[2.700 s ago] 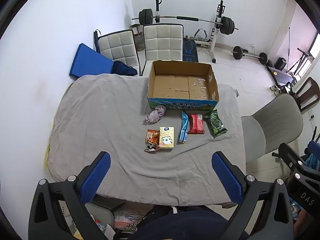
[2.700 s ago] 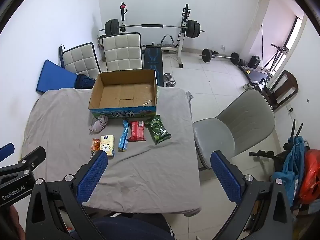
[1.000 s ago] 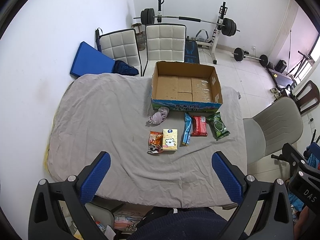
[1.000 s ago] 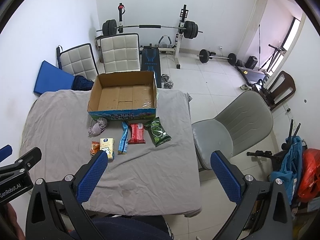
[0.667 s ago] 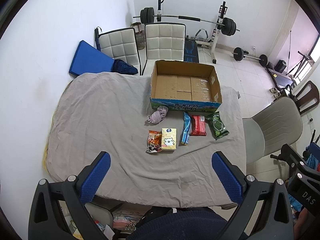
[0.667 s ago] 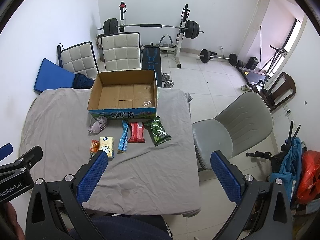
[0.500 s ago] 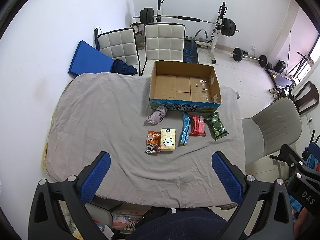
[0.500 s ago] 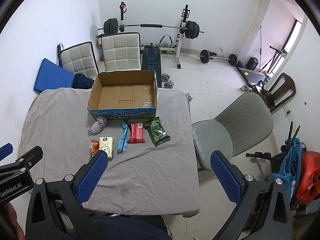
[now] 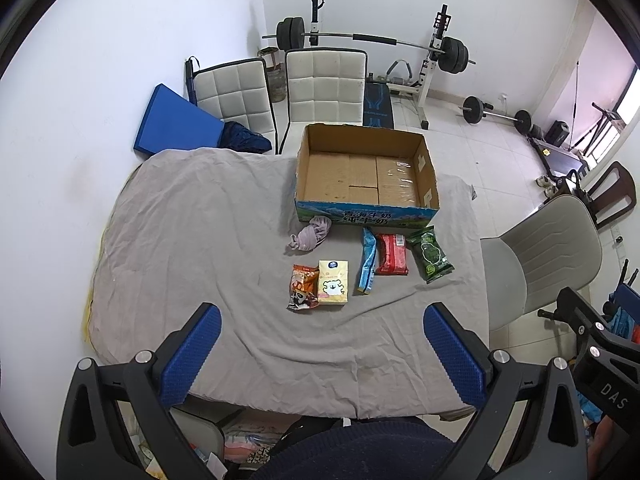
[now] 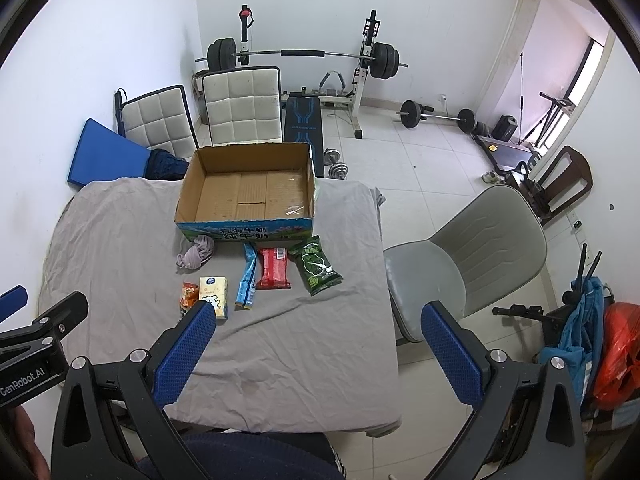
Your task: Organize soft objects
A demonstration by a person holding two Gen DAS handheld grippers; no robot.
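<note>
1. Nothing has shifted but your viewpoint, slightly. Left wrist view: your left gripper [image 9: 320, 344], jaws apart and empty, hovers low in frame; the packets [image 9: 394, 254] and cloth [image 9: 310, 234] lie mid-frame, staged beside the empty box [image 9: 366, 176].
2. Right wrist view: your right gripper [image 10: 316, 344], jaws apart, holds nothing; the box [image 10: 248, 196] waits upper centre for loading.

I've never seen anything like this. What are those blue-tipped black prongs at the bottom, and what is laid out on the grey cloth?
Those prongs are two hand-held claws; a person holds one in each hand, and each carries a wide-angle camera looking along its fingers. One picture comes from the left claw, the other from the right claw. Both are open and hold nothing. On the cloth-covered table stand an empty cardboard box and, before it, a crumpled cloth, an orange snack bag, a yellow tissue pack, a blue packet, a red packet and a green packet.
</note>
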